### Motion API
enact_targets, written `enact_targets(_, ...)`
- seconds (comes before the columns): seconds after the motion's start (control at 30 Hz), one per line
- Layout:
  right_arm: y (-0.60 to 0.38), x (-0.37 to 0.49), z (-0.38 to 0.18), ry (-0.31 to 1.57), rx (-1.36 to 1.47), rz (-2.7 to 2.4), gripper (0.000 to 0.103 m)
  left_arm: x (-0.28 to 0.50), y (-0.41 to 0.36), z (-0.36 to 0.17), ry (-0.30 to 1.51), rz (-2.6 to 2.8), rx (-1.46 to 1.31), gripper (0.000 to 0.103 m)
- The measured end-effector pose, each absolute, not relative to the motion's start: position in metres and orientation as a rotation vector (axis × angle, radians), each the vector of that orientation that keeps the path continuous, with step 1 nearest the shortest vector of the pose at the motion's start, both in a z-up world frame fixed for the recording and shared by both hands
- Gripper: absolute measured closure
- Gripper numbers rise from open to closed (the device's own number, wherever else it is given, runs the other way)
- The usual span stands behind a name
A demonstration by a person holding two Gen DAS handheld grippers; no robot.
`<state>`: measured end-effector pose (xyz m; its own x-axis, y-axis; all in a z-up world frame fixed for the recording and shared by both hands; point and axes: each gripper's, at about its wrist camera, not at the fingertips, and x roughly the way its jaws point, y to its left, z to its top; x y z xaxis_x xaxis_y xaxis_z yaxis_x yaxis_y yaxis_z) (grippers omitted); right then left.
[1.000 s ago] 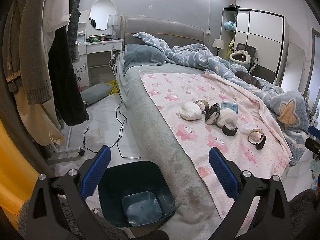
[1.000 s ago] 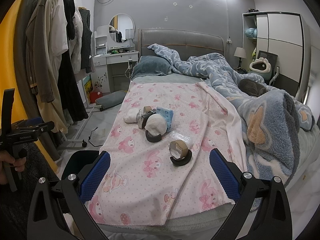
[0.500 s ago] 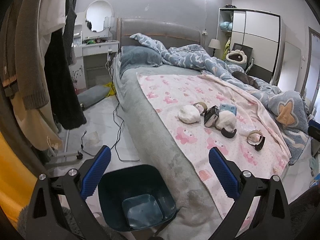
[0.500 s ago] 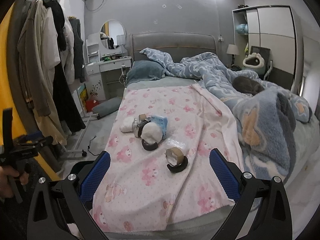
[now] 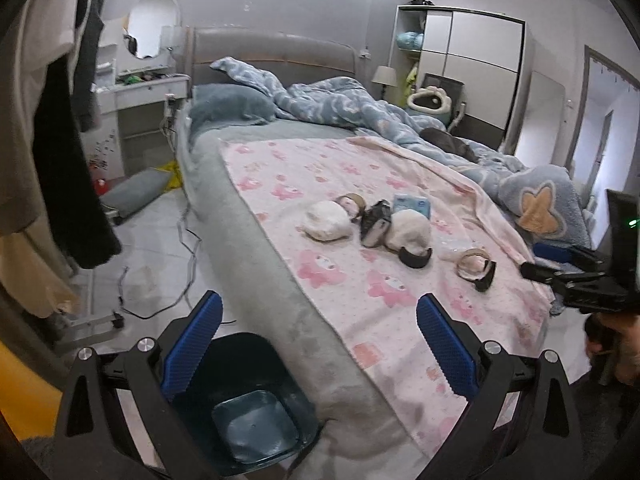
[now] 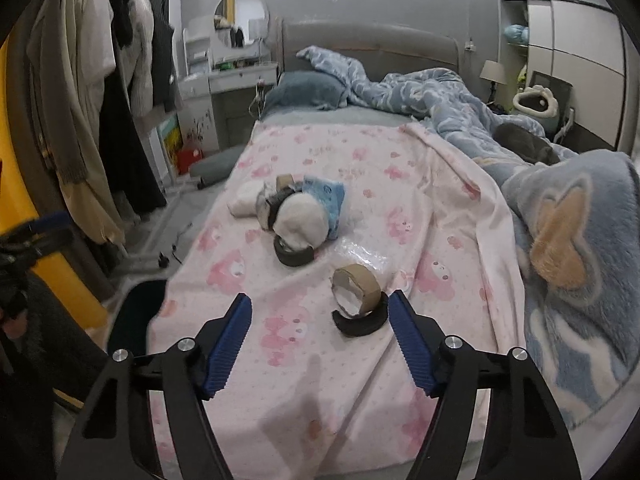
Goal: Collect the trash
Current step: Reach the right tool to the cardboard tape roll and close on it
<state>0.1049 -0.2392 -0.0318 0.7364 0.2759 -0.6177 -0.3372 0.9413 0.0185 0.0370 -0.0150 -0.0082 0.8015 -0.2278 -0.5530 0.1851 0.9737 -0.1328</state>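
Since a second ago my right gripper (image 6: pixel 320 344) has come forward and down toward the foot of the bed, and its jaws, which stood wide, are now closing. Nothing is between the pads yet; they press on nothing. My right pad sits just beside the brown tape roll (image 6: pixel 356 290), which leans tilted on a black ring (image 6: pixel 360 320) lying flat on the pink blanket (image 6: pixel 420 184). The roll's open hole faces down and toward me, so its axis runs from me up the bed. I point downward at a slant over the blanket's near edge.

Further up the blanket lies the rest of the trash: a white wad (image 6: pixel 300 222) resting on a second black ring (image 6: pixel 294 256), a blue tissue pack (image 6: pixel 326 196) touching it behind, and another white wad (image 6: pixel 246 202) to their left. A sheet of clear plastic (image 6: pixel 360 254) lies between the two rings.

My left gripper (image 5: pixel 318 338) hangs with its jaws spread wide and empty, slanted down over the bed's grey side. Below it, on the floor against the bed, stands the dark blue bin (image 5: pixel 248 412), mouth up. From that side the same trash shows in a row across the blanket, with the tape roll (image 5: pixel 474 262) nearest the foot of the bed and my right gripper (image 5: pixel 556 264) reaching in from the right edge, a hand (image 5: pixel 612 344) under it.
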Motion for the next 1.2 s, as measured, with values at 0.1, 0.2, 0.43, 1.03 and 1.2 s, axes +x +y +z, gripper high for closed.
enact_targets(0.1, -0.24, 0.121, -0.037, 0.682, -0.109, 0.353, 0.031, 0.048, -0.019, -0.01, 0.611, -0.269, -0.097, 0.004)
enact_targets(0.2, -0.239, 0.134, -0.043, 0.701, -0.151, 0.36, 0.031, 0.057, -0.026, -0.01, 0.61, -0.303, -0.081, 0.004)
enact_targets(0.43, -0.24, 0.151, -0.065, 0.77, -0.197, 0.384, 0.031, 0.081, -0.045, -0.017, 0.62, -0.316, -0.035, 0.004)
enact_targets(1.03, -0.249, 0.17, -0.089, 0.809, -0.222, 0.436, 0.044, 0.149, -0.099, -0.045, 0.678, -0.404, -0.023, 0.005)
enact_targets(1.2, -0.251, 0.172, -0.094, 0.829, -0.217, 0.447, 0.053, 0.158, -0.116, -0.056, 0.694, -0.414, -0.008, 0.005)
